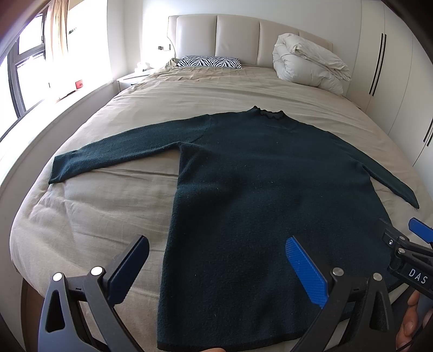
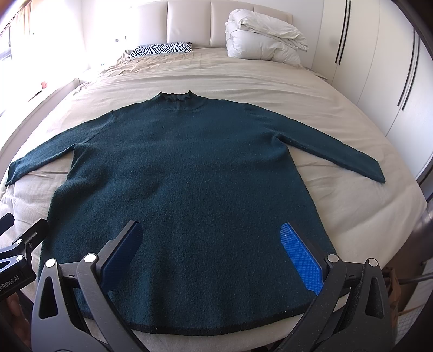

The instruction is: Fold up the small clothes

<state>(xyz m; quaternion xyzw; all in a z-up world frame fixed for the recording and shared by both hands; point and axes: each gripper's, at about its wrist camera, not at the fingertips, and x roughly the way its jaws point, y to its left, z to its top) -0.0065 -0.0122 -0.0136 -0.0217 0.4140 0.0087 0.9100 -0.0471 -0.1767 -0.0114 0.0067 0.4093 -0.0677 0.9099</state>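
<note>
A: Entry. Dark green sweater lies flat on the bed, face up or down I cannot tell, collar toward the headboard, hem at the near edge. Both sleeves are spread out to the sides. No fold is made yet.

B: Claws?

A: Left gripper has its jaws spread wide, holding nothing, hovering over the hem's left portion. Right gripper is likewise spread and empty, over the hem's right half. Whether either pad touches the knit, I cannot tell.

B: So the step in hand is the first fold. Judgement on how to do it well?

A: Probably sleeves first. Left sleeve goes across the chest, right sleeve the same. Pinch each near the cuff, catching both layers of the tube, lift low, and lay it without dragging the body.

B: Risks?

A: The knit looks thick and fuzzy; it should grip the pads well but may bunch if pulled sideways. The beige sheet beneath is already wrinkled and could ride up with the cloth.

B: Clearances?

A: The rolled duvet and zebra pillow sit well apart, by the headboard. Not in the way.
</note>
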